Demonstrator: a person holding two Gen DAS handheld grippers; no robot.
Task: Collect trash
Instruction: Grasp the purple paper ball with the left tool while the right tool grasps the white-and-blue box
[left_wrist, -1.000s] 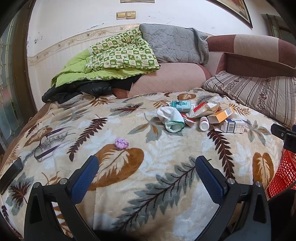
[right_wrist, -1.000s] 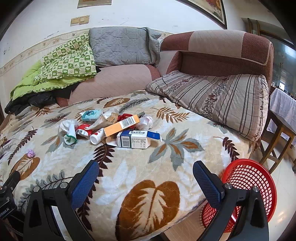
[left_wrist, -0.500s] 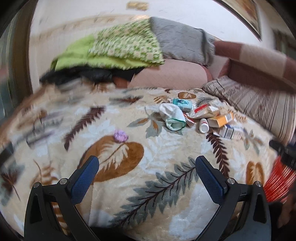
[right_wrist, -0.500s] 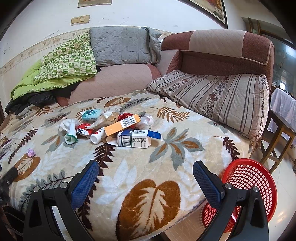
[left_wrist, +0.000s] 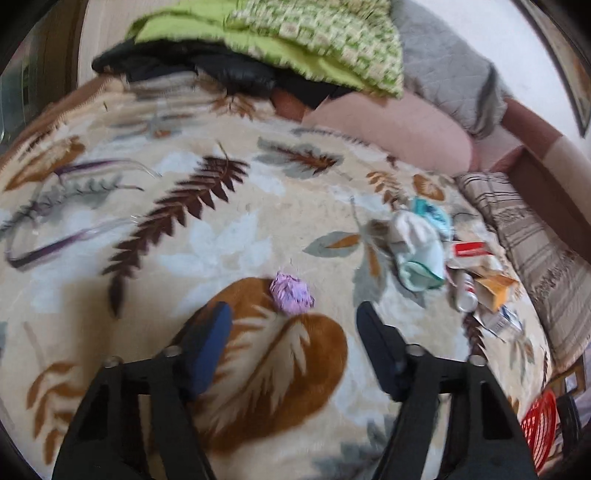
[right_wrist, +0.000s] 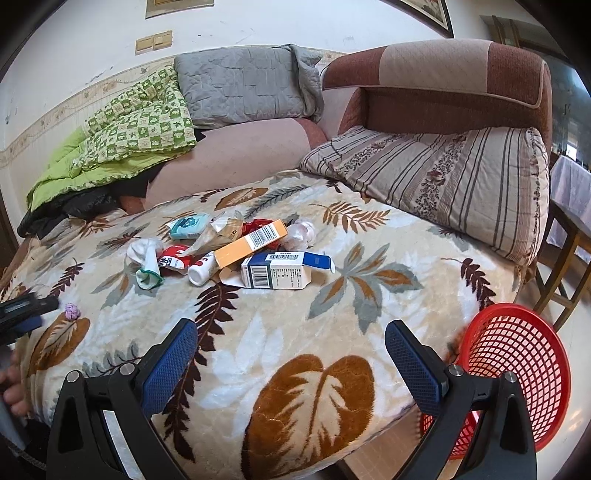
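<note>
A crumpled purple wrapper (left_wrist: 291, 293) lies on the leaf-patterned blanket (left_wrist: 221, 236), just beyond my open left gripper (left_wrist: 293, 325) and slightly between its blue fingertips. The same purple wrapper (right_wrist: 72, 311) shows small at the left of the right wrist view. A pile of trash sits mid-bed: a blue-and-white carton (right_wrist: 282, 275), an orange box (right_wrist: 251, 243), a white bottle (right_wrist: 202, 269), a white sock (right_wrist: 146, 260) and a teal packet (right_wrist: 186, 227). My right gripper (right_wrist: 290, 349) hangs open over the near bed edge, empty. A red mesh basket (right_wrist: 517, 365) stands at the right.
Folded green quilts (right_wrist: 136, 122), a grey pillow (right_wrist: 247, 85) and a striped pillow (right_wrist: 443, 173) line the bed's far side against a brown headboard (right_wrist: 454, 85). A wooden chair (right_wrist: 565, 258) stands right of the bed. A hand (right_wrist: 14, 387) shows at the left edge.
My left gripper has swung forward and down toward the purple wrapper, which now lies close to its fingertips; that view is blurred. The right gripper has stayed in place.
</note>
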